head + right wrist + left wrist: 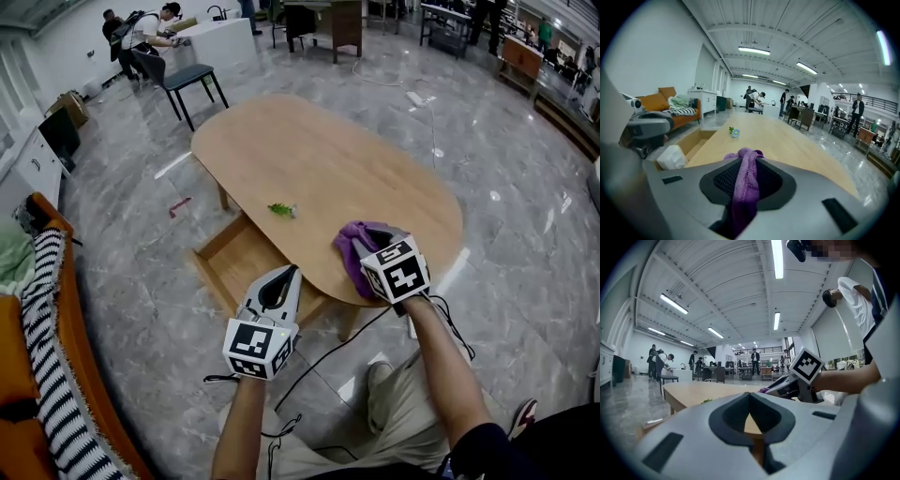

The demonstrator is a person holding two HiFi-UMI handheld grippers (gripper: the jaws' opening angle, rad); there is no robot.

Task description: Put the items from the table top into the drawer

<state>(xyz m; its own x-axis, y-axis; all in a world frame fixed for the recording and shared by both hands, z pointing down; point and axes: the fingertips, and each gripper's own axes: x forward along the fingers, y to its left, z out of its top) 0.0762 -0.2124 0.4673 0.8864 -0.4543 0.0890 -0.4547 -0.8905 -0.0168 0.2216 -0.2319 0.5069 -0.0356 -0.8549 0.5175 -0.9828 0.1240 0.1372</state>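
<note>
Pinching a purple knitted cloth (743, 180), the right gripper (748, 161) is held over an oval wooden table (319, 155); the left gripper (750, 395) is closed, empty.

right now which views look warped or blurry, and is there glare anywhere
Head view: sharp, edges bowed, light glare patches on the glossy floor. Left gripper view: heavy fisheye, dark rim, the close left gripper soft. Right gripper view: same fisheye, purple cloth clear.
</note>
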